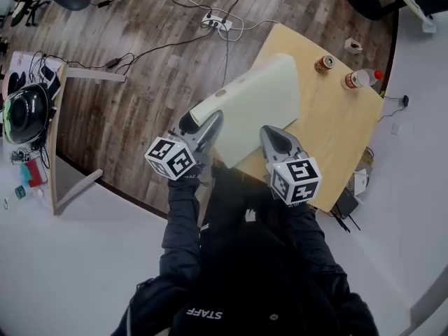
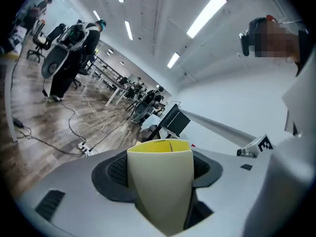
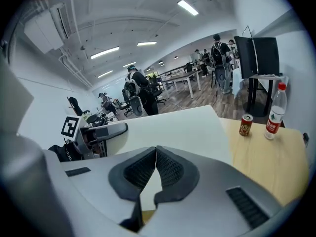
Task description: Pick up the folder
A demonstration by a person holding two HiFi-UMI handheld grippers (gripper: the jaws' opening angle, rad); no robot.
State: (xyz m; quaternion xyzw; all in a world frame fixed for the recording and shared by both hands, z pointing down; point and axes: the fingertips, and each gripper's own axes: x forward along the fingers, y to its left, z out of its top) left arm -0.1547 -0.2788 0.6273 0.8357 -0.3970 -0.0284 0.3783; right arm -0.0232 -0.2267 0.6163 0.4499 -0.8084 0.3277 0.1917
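Observation:
The folder (image 1: 253,105) is a pale cream box file with a yellow inside, held tilted above the near corner of the wooden table (image 1: 341,133). My left gripper (image 1: 210,127) is shut on its thick left end. In the left gripper view the folder (image 2: 161,194) fills the gap between the dark pads (image 2: 111,170) of that gripper (image 2: 160,157). My right gripper (image 1: 277,141) is shut on the folder's near right edge. In the right gripper view its tips (image 3: 156,152) meet on the thin cream cover (image 3: 175,127).
A drink can (image 1: 324,64) and a red-capped bottle (image 1: 360,79) stand at the table's far side, with a small object (image 1: 353,45) beyond them. Cables and a power strip (image 1: 217,24) lie on the wood floor. A second desk with a helmet (image 1: 26,112) stands at the left.

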